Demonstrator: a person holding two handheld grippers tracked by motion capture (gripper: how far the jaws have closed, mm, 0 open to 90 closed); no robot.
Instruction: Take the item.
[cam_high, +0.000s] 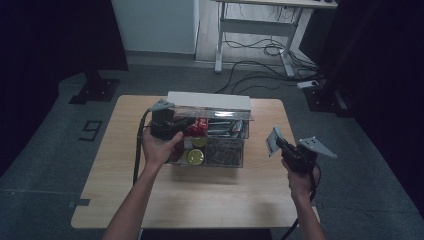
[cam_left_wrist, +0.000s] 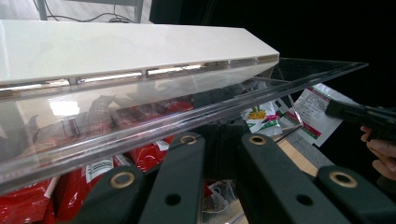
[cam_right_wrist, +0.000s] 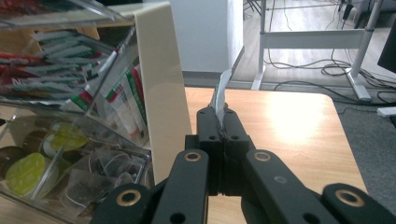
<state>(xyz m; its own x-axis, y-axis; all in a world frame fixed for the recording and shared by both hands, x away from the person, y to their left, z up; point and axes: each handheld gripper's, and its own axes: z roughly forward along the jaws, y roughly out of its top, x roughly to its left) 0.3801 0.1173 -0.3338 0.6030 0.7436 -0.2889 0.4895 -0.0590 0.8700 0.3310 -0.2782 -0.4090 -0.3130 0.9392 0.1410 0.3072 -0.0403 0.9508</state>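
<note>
We see a clear acrylic organiser box (cam_high: 220, 145) at the centre of a pale wood-grain table (cam_high: 200, 200), its glossy white lid (cam_high: 209, 100) hinged up along the far side, at 12 o'clock from the box. Inside lie red foil sachets (cam_high: 198, 127), round lime-green capsules (cam_high: 195, 156) and thin paper tea bags (cam_high: 225, 150) in separate compartments.

The left gripper (cam_high: 167, 122), matt black plastic with brass-ringed screw holes, sits at the box's 9 o'clock corner, its jaws drawn together; whether they pinch the transparent lid edge we cannot tell. The right gripper (cam_high: 282, 145) hovers above the table at 3 o'clock from the box, well apart from it, jaws clamped on a flat white sachet (cam_high: 273, 140).

The left gripper view gives us the sachet's printed face (cam_left_wrist: 320, 114), white with a red and green band. The right gripper view turns that sachet edge-on (cam_right_wrist: 220, 93), a thin sliver rising at 12 o'clock from the pinched jaws, and reveals upright striped packets (cam_right_wrist: 126, 100) behind the box's end wall.
</note>
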